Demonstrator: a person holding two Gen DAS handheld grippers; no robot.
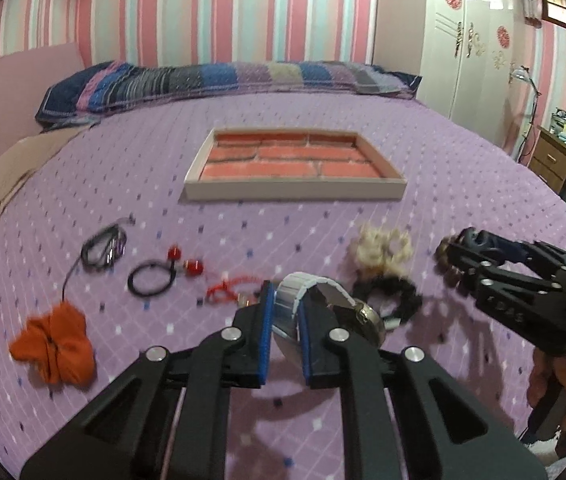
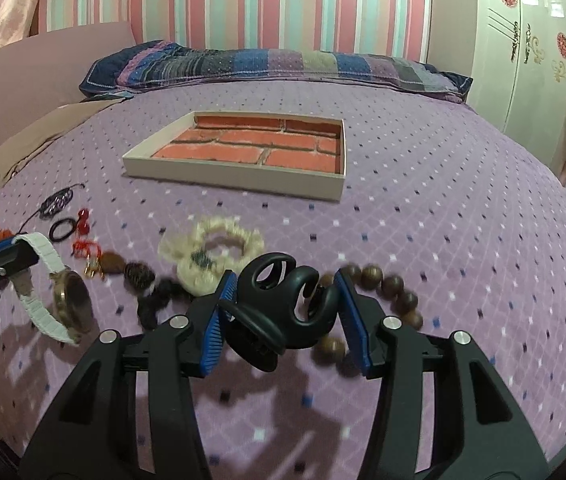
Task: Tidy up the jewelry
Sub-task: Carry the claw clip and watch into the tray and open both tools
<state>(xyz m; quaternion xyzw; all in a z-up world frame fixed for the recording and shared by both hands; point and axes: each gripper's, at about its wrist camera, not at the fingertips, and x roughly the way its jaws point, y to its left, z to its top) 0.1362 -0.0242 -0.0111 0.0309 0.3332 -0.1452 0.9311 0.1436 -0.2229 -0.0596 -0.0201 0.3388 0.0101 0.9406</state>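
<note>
- Far left on the purple bedspread (image 1: 363, 128) lies an orange scrunchie (image 1: 55, 350), with a dark coiled cord (image 1: 103, 246) at about eleven o'clock from it; both look untouched.
- Next comes a black hair tie with red bobbles (image 1: 163, 270), then a red beaded bracelet (image 1: 229, 286).
- The left gripper (image 1: 283, 316) is clamped on the white strap of a gold-cased wristwatch (image 2: 69, 292), which hangs clear of the bed.
- Past it lie a black scrunchie (image 1: 391, 296) and a cream scrunchie (image 2: 213, 254), the cream one at about twelve o'clock of the black.
- The right gripper (image 2: 283, 312) squeezes a black claw hair clip (image 2: 283, 304), with a brown wooden bead bracelet (image 2: 383, 292) on the bed beneath and just beyond it.
- The brick-lined tray (image 2: 239, 178) sits empty at twelve o'clock, well apart from both grippers.
- I judge this the lift-and-carry step: next, both loads need carrying forward over the tray's near wall, then lowering before release, the swinging watch most carefully.
</note>
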